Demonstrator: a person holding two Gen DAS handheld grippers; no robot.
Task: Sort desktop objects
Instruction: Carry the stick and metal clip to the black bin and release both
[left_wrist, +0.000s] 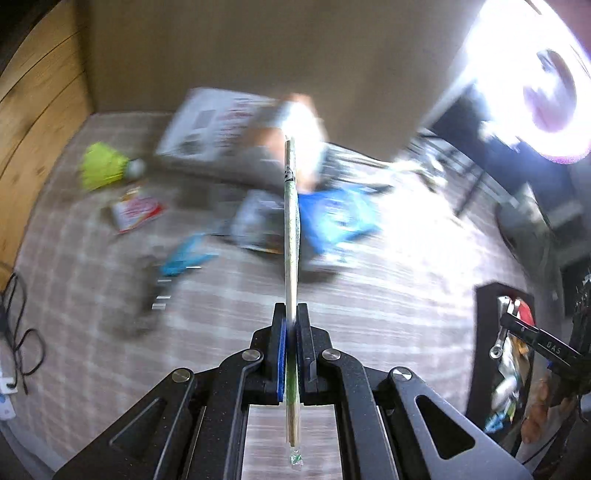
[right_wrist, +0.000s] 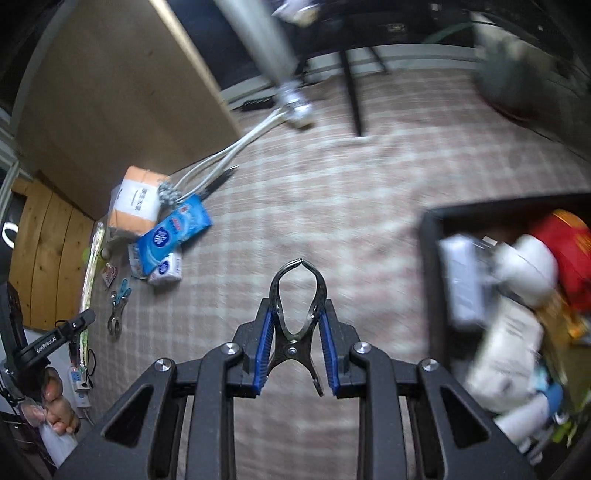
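Left gripper (left_wrist: 291, 332) fingers clamped near one end of light, thin, bendable wrapped chopsticks (left_wrist: 291, 229) raised above desk clutter; right gripper (right_wrist: 297, 325) fingers pinching stiff, slippery metal clip (right_wrist: 297, 306) by its handles, left of black bin (right_wrist: 430, 280).

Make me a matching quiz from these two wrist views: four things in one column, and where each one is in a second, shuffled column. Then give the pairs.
Things:
1. wrapped chopsticks
2. metal clip
3. yellow shuttlecock
4. red container

Places:
A. lying on the checked cloth near the wooden panel
B. clamped in the left tool
C. inside the black bin
D. held between the pads of the right tool

Pairs: 1-B, 2-D, 3-A, 4-C
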